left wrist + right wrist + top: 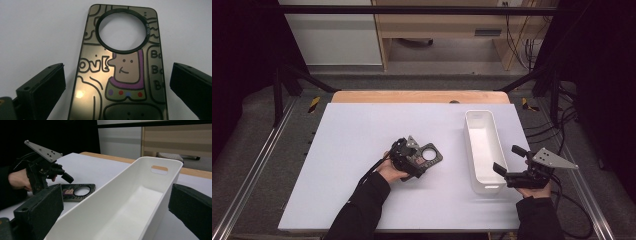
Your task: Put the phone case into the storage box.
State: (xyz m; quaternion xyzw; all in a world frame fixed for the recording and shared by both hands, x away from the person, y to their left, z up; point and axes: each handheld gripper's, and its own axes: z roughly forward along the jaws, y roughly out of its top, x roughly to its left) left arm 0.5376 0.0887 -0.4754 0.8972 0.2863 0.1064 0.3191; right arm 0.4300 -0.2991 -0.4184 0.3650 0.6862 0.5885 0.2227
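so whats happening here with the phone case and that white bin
A person holds a gripper in each hand at a white table. The left gripper hovers over a dark cartoon-printed phone case lying flat on the table, jaws open on either side of it and not touching it. The right gripper faces the near end of an empty white bin, also open. The case is not yet picked up, and the bin stands to its right in the high view.

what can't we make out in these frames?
- Dark cartoon-printed phone case, left gripper view: its lower end is cut off by the bottom edge; print at its right edge is clipped.
- Same case, high view: left gripper covers most of it.
- White oblong plastic bin, right gripper view: near end cut off; floor beyond the near wall hidden.
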